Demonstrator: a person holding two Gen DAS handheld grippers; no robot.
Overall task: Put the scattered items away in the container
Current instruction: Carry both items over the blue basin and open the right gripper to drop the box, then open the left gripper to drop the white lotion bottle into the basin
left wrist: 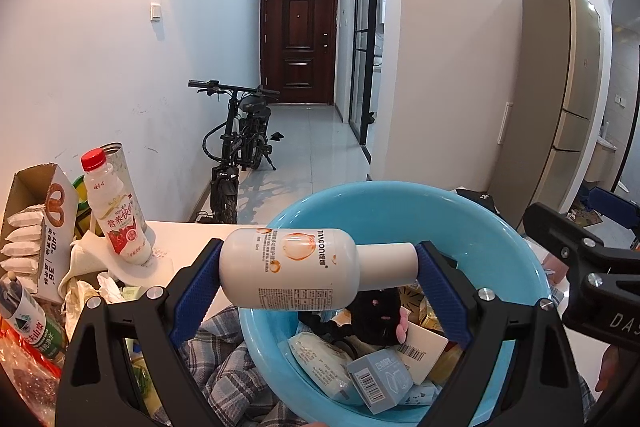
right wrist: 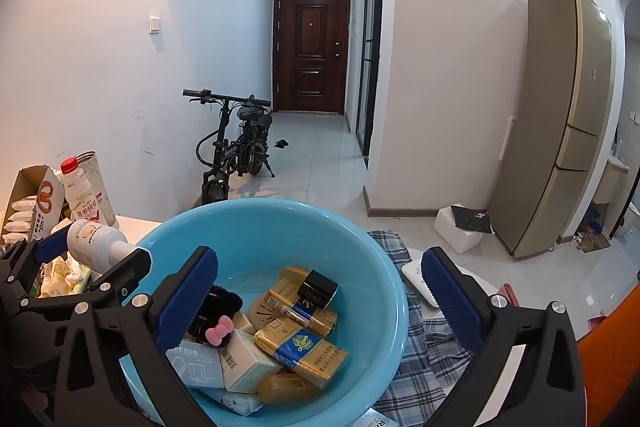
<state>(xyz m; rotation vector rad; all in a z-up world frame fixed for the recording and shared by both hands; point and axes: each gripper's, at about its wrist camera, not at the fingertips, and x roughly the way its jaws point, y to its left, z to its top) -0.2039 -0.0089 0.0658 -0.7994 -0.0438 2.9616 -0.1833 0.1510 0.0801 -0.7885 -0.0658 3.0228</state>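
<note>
Left view shows the left gripper [left wrist: 318, 269] with its fingers pinching a white lotion bottle [left wrist: 296, 269] sideways over the blue basin [left wrist: 472, 227]. Right view shows the right gripper [right wrist: 320, 291], fingers spread and empty, above the gold boxes [right wrist: 302, 347] inside. White counter [left wrist: 188, 239], plaid cloth [right wrist: 424, 367], bike [right wrist: 232, 147] in the hallway.

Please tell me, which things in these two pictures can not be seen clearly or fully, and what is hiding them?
- Blue basin: in the left wrist view, the white bottle clamped end to end in the left gripper covers part of its contents.
- Its bottom layer: right wrist view, buried under the gold packs.
- Green-label bottle: cut off by the left wrist view's edge.
- Right gripper: empty and open; its finger hides the black plush partly.
</note>
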